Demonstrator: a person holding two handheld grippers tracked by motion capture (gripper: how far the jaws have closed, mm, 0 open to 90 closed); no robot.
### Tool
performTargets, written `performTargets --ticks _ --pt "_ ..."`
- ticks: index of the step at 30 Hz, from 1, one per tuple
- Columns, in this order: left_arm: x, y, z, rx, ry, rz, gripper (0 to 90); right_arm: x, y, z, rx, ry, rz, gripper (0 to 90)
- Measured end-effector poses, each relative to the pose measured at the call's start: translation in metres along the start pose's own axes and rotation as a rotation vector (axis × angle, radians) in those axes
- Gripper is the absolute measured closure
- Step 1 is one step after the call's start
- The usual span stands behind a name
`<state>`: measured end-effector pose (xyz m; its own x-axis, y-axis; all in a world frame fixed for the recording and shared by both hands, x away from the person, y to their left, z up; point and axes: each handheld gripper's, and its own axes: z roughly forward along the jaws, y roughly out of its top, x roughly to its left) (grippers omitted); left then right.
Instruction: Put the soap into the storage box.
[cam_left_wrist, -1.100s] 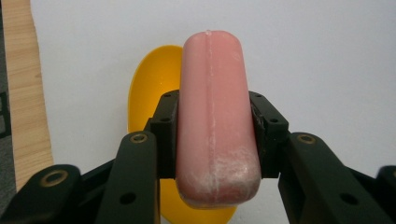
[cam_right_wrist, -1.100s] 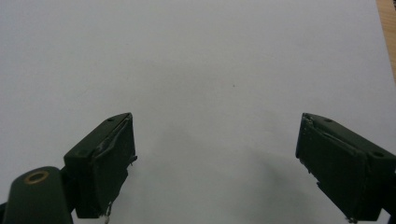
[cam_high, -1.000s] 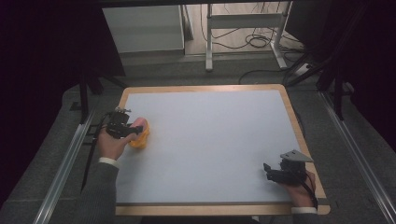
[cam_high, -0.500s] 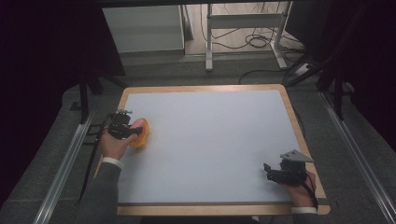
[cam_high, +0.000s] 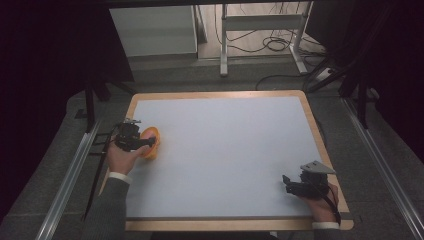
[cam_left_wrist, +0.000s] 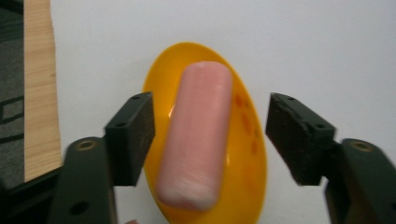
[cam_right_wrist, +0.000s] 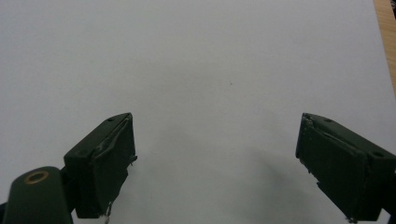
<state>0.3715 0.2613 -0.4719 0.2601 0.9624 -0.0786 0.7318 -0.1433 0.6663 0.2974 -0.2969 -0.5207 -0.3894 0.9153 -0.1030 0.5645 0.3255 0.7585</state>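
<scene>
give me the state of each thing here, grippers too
sausage: lying lengthwise in the dish, not gripped
dish: upright on the table, holding the sausage
left gripper: open, jaws either side of the sausage, apart from it
right gripper: open, nothing between its jaws, over bare table

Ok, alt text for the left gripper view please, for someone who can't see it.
A pink sausage-shaped piece lies in a shallow orange plastic dish on a white tabletop, framed by the open left tool with one black jaw either side.
</scene>
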Motion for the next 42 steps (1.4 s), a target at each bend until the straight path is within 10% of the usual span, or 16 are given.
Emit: performTargets --ticks 16,42 --pt "-0.02 -0.023 -0.046 -0.131 -0.167 0.054 23.4 0.001 0.001 0.0 -0.005 0.002 -0.001 11.5" --pt "-0.079 -0.089 -0.017 -0.084 -0.296 0.148 25.5 0.002 0.001 -0.002 -0.008 0.004 -0.007 11.5"
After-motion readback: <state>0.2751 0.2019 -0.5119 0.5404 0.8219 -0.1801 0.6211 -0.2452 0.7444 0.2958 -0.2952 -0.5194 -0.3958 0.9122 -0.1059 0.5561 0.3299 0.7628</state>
